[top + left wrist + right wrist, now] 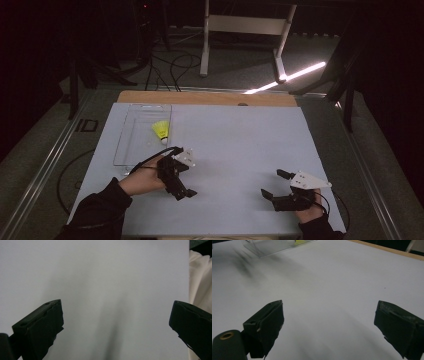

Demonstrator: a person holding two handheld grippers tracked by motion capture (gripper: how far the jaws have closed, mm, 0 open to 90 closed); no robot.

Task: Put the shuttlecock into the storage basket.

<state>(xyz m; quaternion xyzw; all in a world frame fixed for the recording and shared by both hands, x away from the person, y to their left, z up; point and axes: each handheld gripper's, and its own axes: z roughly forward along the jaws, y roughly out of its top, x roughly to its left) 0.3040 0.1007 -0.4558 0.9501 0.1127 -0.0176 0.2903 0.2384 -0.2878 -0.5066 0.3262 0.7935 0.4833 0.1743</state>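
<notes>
My left gripper [176, 176] hangs over the white table [240, 145] near its left edge, jaws spread wide and holding nothing. My right gripper [275, 184] sits by the near right corner, also gaping. The yellow shuttlecock [161, 131] lies in the clear tray [131, 145] (far left corner), just beyond my left gripper

Most of the table [235, 140] lay bare through the frame's centre and right; a clear tray [131, 142] holding a yellow shuttlecock [161, 130] blocked the upper left.
</notes>
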